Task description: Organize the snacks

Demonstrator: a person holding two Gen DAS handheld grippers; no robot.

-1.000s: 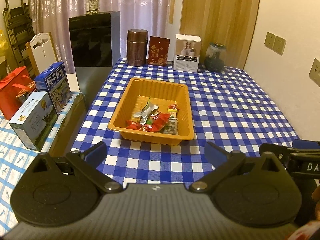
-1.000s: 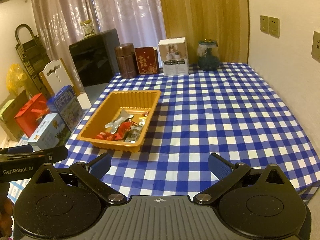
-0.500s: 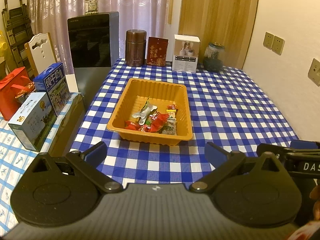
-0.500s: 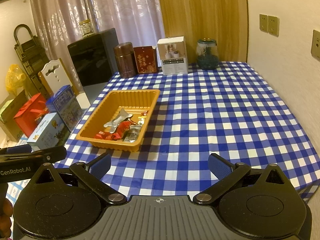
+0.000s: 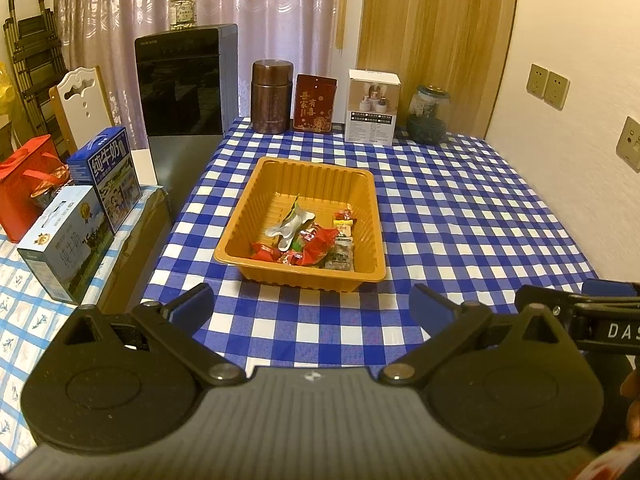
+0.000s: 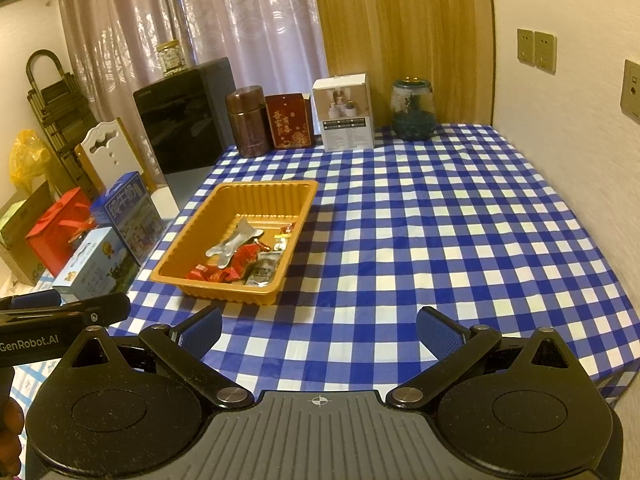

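Both the left gripper point(image 5: 312, 306) and right gripper point(image 6: 319, 330) hang spread and empty at frame bottom. The snacks point(image 5: 310, 242) lie in the orange tray point(image 5: 298, 170) at centre, so the gathering looks finished; any next move would be pulling away.

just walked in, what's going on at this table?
A person holds a gripper in each hand above the near edge of the checked tablecloth. The left gripper and the right gripper are open and empty. The snacks lie in the orange tray; none shows on the cloth.
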